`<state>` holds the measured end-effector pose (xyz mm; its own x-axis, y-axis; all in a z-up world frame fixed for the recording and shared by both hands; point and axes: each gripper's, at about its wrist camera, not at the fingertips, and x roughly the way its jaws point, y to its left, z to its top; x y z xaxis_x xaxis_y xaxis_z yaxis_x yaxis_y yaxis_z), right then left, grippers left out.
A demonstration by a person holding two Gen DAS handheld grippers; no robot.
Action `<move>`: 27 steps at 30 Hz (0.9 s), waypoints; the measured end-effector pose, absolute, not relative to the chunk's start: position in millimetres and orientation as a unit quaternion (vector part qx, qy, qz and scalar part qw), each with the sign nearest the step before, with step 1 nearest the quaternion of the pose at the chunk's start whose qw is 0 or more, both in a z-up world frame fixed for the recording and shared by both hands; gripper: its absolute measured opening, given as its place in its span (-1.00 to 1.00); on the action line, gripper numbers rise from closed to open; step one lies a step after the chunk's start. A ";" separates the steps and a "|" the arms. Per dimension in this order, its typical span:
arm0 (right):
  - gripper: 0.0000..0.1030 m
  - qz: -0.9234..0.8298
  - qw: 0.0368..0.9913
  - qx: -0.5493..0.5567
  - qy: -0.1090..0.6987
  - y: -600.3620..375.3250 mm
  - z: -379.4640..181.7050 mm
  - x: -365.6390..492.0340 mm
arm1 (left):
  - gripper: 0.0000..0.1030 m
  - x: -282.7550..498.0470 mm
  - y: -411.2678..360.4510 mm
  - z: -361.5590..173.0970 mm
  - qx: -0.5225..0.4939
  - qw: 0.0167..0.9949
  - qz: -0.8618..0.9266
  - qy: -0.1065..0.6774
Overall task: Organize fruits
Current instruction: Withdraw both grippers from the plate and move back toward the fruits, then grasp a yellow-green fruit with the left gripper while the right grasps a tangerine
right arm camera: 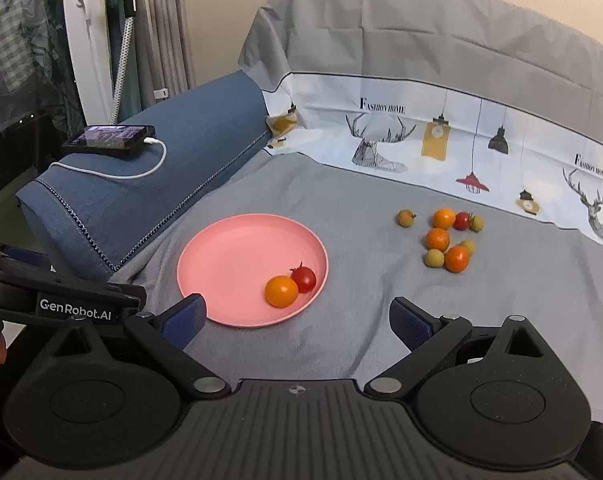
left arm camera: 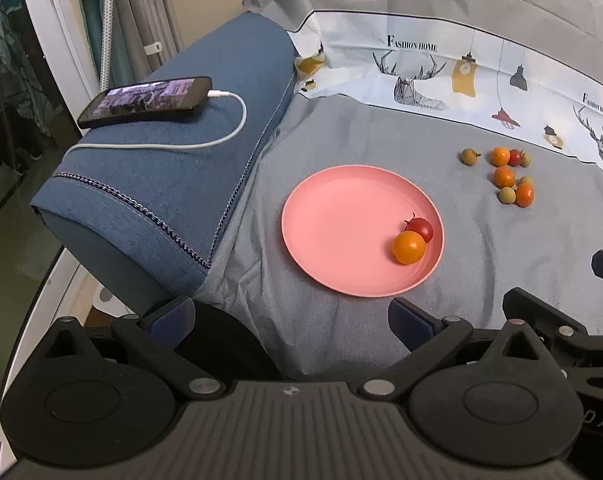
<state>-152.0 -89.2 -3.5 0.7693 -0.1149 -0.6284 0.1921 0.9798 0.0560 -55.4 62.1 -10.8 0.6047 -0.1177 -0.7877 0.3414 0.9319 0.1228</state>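
A pink plate (left arm camera: 333,216) (right arm camera: 229,252) lies on the grey sofa cover. It holds one small orange (left arm camera: 409,247) (right arm camera: 281,291) touching a red cherry tomato (left arm camera: 421,229) (right arm camera: 303,279). A loose cluster of fruit (left arm camera: 505,176) (right arm camera: 447,240) lies to the plate's right: small oranges, a red tomato and several tan longans. One longan (left arm camera: 470,156) (right arm camera: 406,217) sits apart on the left. My left gripper (left arm camera: 289,320) is open and empty, just short of the plate. My right gripper (right arm camera: 297,320) is open and empty at the plate's near edge.
A blue sofa armrest (left arm camera: 181,176) (right arm camera: 149,184) rises left of the plate, with a phone (left arm camera: 145,100) (right arm camera: 109,138) and white charging cable on top. A printed white cloth band (left arm camera: 461,72) (right arm camera: 461,136) runs along the sofa back. The left gripper's body (right arm camera: 61,300) shows at left.
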 end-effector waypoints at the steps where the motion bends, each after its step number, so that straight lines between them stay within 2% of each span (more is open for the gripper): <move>1: 0.90 -0.082 0.938 0.060 0.331 -90.0 -4.9 -151.3 | 0.99 -54.5 61.4 -11.9 0.132 0.885 -0.130 0.427; 17: 0.90 -0.101 0.930 0.083 0.344 -109.3 -24.3 -139.8 | 1.00 -37.2 46.7 -25.1 0.140 0.875 -0.124 0.447; 27: 0.90 -0.204 0.915 0.108 0.332 -189.0 -55.3 -119.4 | 1.00 -9.9 17.2 -36.3 0.154 0.860 -0.123 0.470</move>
